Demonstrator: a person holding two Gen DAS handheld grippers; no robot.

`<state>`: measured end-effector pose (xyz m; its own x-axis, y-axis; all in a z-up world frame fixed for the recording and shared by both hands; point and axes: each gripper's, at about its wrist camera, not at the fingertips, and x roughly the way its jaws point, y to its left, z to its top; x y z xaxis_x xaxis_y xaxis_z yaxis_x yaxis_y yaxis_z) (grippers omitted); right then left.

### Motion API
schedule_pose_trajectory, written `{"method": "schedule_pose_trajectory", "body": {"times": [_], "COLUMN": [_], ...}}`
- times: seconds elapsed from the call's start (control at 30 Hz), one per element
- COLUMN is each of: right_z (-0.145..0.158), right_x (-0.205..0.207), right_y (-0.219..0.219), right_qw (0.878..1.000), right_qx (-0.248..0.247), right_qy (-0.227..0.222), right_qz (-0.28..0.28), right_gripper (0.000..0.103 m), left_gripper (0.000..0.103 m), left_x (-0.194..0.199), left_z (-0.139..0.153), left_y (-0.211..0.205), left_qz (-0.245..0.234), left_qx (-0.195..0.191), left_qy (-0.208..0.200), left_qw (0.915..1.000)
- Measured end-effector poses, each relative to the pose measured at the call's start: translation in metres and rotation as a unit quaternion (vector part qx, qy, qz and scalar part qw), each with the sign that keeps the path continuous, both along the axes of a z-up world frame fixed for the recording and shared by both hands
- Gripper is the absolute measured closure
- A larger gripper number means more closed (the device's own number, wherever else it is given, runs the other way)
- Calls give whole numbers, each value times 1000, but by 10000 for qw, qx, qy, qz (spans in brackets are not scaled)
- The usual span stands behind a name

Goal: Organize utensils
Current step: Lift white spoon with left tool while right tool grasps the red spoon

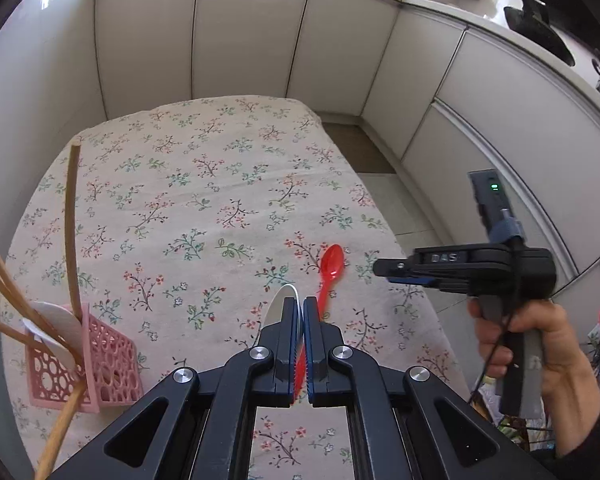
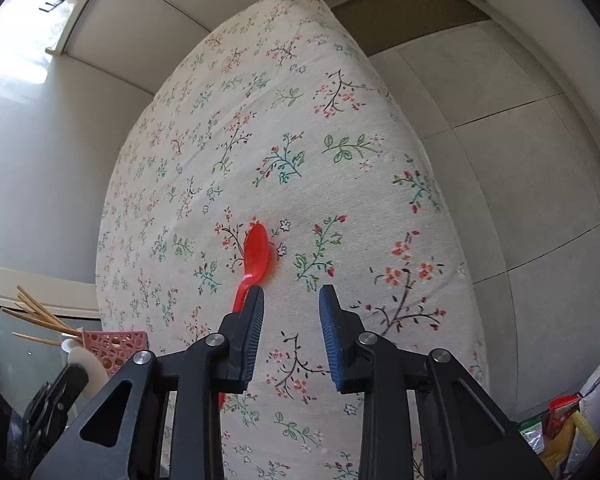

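The white spoon [image 1: 283,305] is pinched tight in the left gripper [image 1: 300,312], to be carried slowly to the pink basket [image 1: 100,356] at lower left. Nothing is held in the part-open right gripper [image 2: 291,300].

Soft daylight is filling both views, blowing out the window [image 2: 28,28] at upper left in the right wrist view. Fisheye distortion is bending the cabinet doors [image 1: 252,36] and darkening the corners, while shadows are staying faint and focus crisp.
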<state>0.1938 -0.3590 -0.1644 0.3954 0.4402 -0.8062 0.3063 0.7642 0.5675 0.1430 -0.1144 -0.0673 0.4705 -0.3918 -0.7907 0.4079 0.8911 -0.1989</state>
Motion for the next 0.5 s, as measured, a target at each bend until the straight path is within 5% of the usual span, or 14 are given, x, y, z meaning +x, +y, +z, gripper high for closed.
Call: {"method": "schedule_pose_trajectory", "body": {"times": [0.17, 0.5], "right_z": [-6, -18], "right_x": [21, 57], "right_y": [15, 35], "right_qw": [9998, 9971], "right_qx": [-64, -622], "right_qy": [-105, -100], "right_qz": [176, 420], "right_gripper": [82, 88], "left_gripper": [100, 100], "left_x": [-13, -21], "left_z": [-3, -5], "left_y": [2, -3], "left_qz": [-119, -298], "left_qx": [-243, -45], "left_qy": [-32, -151], "left_qw": [9996, 9994]}}
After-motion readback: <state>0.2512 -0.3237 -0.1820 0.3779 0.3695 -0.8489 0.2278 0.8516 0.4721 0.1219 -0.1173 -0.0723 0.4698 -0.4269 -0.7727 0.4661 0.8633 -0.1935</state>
